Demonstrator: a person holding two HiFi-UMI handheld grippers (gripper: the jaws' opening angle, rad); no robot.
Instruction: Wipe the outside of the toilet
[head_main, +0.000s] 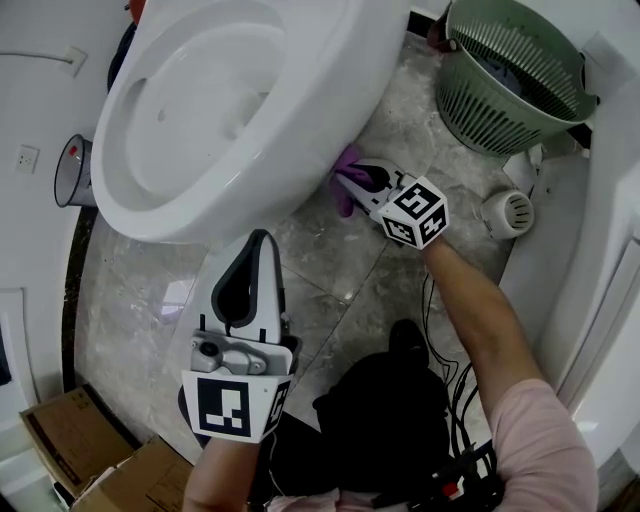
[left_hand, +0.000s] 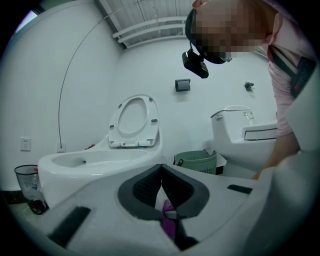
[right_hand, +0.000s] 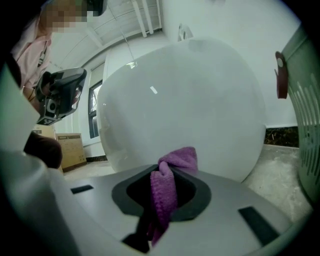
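Note:
The white toilet (head_main: 200, 100) fills the upper left of the head view, its seat lid raised in the left gripper view. My right gripper (head_main: 352, 178) is shut on a purple cloth (head_main: 346, 172) and presses it against the lower outside of the bowl, on its right flank. In the right gripper view the cloth (right_hand: 167, 185) bunches between the jaws, right against the bowl's curved wall (right_hand: 185, 100). My left gripper (head_main: 262, 238) hovers below the bowl's front rim, shut and holding nothing; its tips (left_hand: 161, 167) meet, and the toilet (left_hand: 90, 165) is beyond them.
A green slatted basket (head_main: 510, 80) stands right of the toilet. A small clear bin (head_main: 75, 170) sits by the left wall, cardboard boxes (head_main: 70, 440) at bottom left. Black cables (head_main: 450, 390) and a round white fitting (head_main: 508, 213) lie on the marble floor. A second toilet (left_hand: 245, 140) stands further right.

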